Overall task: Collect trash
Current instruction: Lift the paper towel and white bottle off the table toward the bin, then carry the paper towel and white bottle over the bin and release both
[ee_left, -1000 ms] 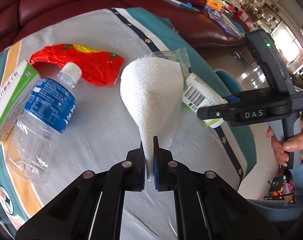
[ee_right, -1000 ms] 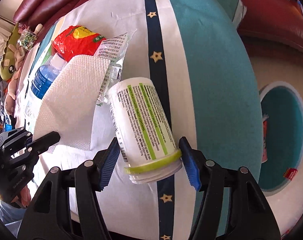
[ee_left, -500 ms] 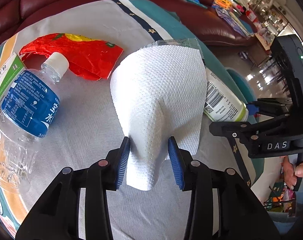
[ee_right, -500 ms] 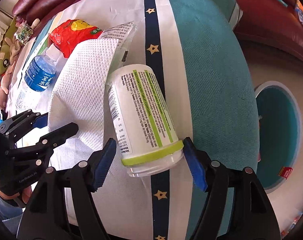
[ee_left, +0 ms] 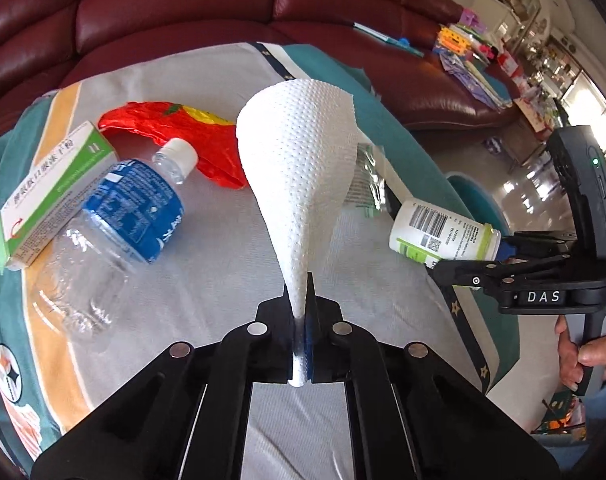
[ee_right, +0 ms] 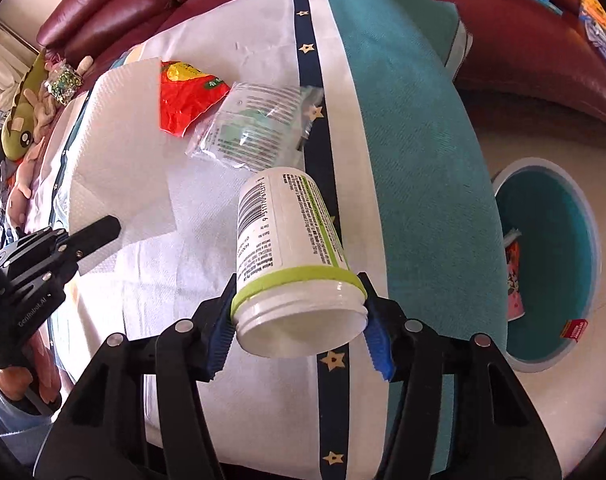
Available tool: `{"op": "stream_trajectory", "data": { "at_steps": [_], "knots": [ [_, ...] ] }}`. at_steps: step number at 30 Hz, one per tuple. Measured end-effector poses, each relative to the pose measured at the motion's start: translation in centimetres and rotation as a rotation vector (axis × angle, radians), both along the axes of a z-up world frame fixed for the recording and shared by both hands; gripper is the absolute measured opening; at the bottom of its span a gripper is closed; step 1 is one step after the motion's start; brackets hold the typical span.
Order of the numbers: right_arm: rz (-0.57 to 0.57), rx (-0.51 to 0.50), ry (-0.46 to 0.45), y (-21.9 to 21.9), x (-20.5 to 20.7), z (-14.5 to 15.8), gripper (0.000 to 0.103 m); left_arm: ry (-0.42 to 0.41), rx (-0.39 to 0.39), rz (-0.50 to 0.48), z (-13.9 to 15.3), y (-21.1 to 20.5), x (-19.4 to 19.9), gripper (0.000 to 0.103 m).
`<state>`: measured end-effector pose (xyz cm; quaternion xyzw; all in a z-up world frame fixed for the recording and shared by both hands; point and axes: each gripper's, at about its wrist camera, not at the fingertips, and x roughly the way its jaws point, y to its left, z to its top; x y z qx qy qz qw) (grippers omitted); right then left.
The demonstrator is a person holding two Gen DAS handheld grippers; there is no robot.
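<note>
My left gripper (ee_left: 303, 312) is shut on a white paper towel (ee_left: 299, 168) and holds it lifted above the cloth-covered table (ee_left: 207, 280); the towel also shows in the right wrist view (ee_right: 123, 152). My right gripper (ee_right: 299, 340) is shut on a white jar with a green band (ee_right: 291, 248), open mouth toward the camera, raised off the table; the jar shows in the left wrist view (ee_left: 443, 236). On the table lie a plastic water bottle (ee_left: 115, 220), a red wrapper (ee_left: 191, 136), a green-and-white box (ee_left: 51, 188) and a clear printed bag (ee_right: 255, 132).
A round teal bin (ee_right: 551, 264) with some trash inside stands on the floor right of the table. A dark red sofa (ee_left: 183, 4) runs behind the table. Plush toys (ee_right: 27, 120) lie at the far left.
My left gripper has closed on the paper towel and lifted it into a cone. My right gripper has raised the jar off the table and tilted its mouth toward the camera.
</note>
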<state>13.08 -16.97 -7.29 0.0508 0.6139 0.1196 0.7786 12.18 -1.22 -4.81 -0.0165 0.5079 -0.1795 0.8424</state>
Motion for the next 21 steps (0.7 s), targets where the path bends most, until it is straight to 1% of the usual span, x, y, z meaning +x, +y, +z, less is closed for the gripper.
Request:
{"op": "stream_trajectory", "data": {
  "at_steps": [3, 6, 9, 16, 21],
  "knots": [
    [-0.013, 0.007, -0.019, -0.7, -1.3, 0.8, 0.053, -0.017, 0.007, 0.011, 1.2, 0.7, -1.2, 0.004],
    [-0.039, 0.019, -0.048, -1.7, -2.1, 2.0, 0.053, -0.031, 0.017, 0.004, 2.1, 0.5, -2.1, 0.004],
    [-0.068, 0.033, -0.087, -2.7, -2.9, 3.5, 0.053, -0.04, 0.01, -0.014, 3.0, -0.3, -2.7, 0.004],
    [-0.136, 0.051, -0.151, -6.6, -4.5, 6.1, 0.053, -0.069, 0.006, -0.1, 4.8, -4.9, -3.4, 0.004],
    [-0.216, 0.061, -0.182, -11.4, -5.8, 7.1, 0.053, -0.075, 0.008, -0.177, 5.3, -9.4, -3.4, 0.004]
  ]
}}
